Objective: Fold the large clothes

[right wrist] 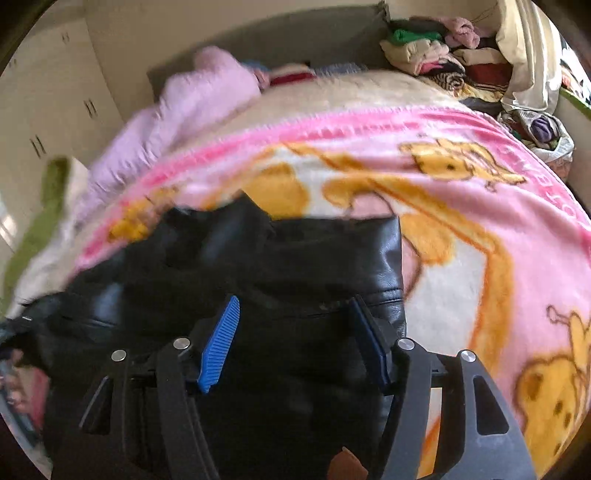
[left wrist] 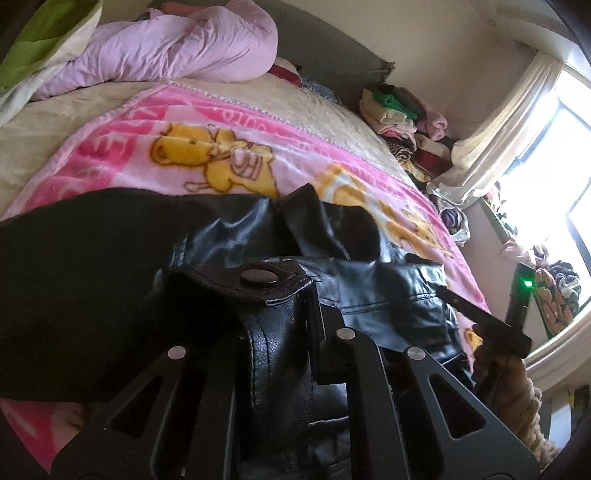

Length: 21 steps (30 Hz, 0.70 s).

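Note:
A black leather jacket [left wrist: 369, 291] lies crumpled on a pink cartoon-bear blanket [left wrist: 110, 158] on a bed. My left gripper [left wrist: 291, 310] is shut on the jacket by a flap with a snap button [left wrist: 258, 277]. The leather drapes over its fingers and hides the tips. In the right wrist view the jacket [right wrist: 314, 266] lies under my right gripper [right wrist: 295, 332]. Its blue pads [right wrist: 219, 347] stand well apart, with leather between and below them and no visible pinch. The left wrist view also shows a black finger [left wrist: 476, 314] of the right gripper and the hand [left wrist: 509, 376] that holds it.
A lilac duvet [left wrist: 166, 48] is bunched at the bed's head beside a green and white pillow [left wrist: 44, 33]. Piled clothes [left wrist: 402, 110] fill the far corner near a curtain [left wrist: 517, 110] and a bright window. Wardrobe doors [right wrist: 55, 92] stand to the left.

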Each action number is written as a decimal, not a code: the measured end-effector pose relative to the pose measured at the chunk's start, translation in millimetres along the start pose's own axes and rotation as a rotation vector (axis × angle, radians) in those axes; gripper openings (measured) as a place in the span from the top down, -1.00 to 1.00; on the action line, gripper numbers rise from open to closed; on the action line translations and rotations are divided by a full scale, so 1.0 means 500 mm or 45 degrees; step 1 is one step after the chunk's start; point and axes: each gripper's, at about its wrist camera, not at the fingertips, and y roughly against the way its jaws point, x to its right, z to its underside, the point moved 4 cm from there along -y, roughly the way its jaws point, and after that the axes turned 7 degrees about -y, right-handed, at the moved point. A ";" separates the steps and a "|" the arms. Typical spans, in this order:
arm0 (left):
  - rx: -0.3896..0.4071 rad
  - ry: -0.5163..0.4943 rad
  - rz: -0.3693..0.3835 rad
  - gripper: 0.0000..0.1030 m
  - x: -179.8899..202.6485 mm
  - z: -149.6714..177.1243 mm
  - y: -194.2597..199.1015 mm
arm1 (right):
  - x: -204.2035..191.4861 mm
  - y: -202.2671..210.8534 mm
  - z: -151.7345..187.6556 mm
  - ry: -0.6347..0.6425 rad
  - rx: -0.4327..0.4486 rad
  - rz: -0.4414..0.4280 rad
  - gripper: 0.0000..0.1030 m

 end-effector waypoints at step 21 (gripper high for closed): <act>-0.042 -0.003 -0.090 0.15 -0.026 0.039 0.000 | 0.000 0.098 0.045 -0.012 -0.001 -0.151 -0.36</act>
